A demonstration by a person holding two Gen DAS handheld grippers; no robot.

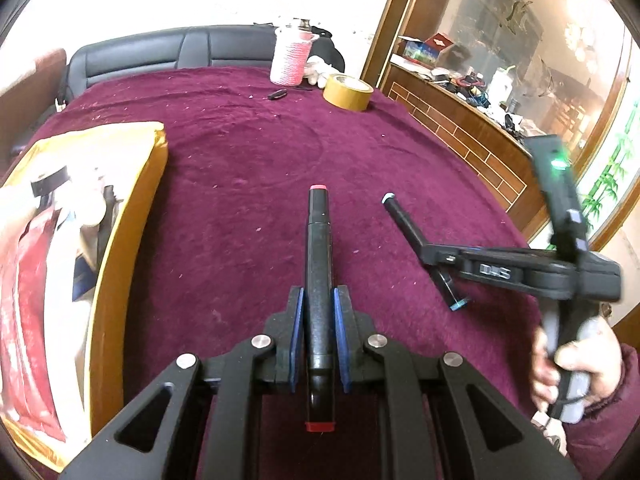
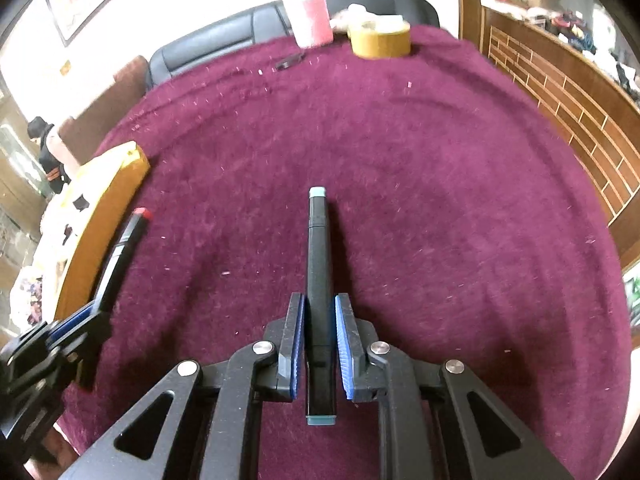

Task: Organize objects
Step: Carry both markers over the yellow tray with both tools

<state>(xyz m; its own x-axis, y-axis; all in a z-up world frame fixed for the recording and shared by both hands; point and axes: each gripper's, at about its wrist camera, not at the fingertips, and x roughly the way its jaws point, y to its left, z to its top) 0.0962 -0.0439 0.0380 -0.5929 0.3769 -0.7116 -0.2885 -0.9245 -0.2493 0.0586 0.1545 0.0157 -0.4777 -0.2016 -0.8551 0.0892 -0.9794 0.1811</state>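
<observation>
The left tool (image 1: 319, 320) is closed on a black marker with red end caps (image 1: 318, 264), its blue pads (image 1: 298, 332) pressing the barrel on both sides; the marker runs straight forward along the fingers, one red cap near the camera and the other past the fingertips, above the maroon cloth covering the tabletop (image 1: 248, 152). The right tool (image 2: 320, 328) is likewise clamped on a black marker with teal end caps (image 2: 319, 264), which lies along its fingers in the same way. From the left wrist view, the right tool holds its marker crosswise near mid-barrel, off to the right. A yellow-edged box (image 1: 128, 208) lies at the left; a roll of tan tape (image 1: 347, 92) and a pink-wrapped container (image 1: 289, 58) stand at the far edge.
</observation>
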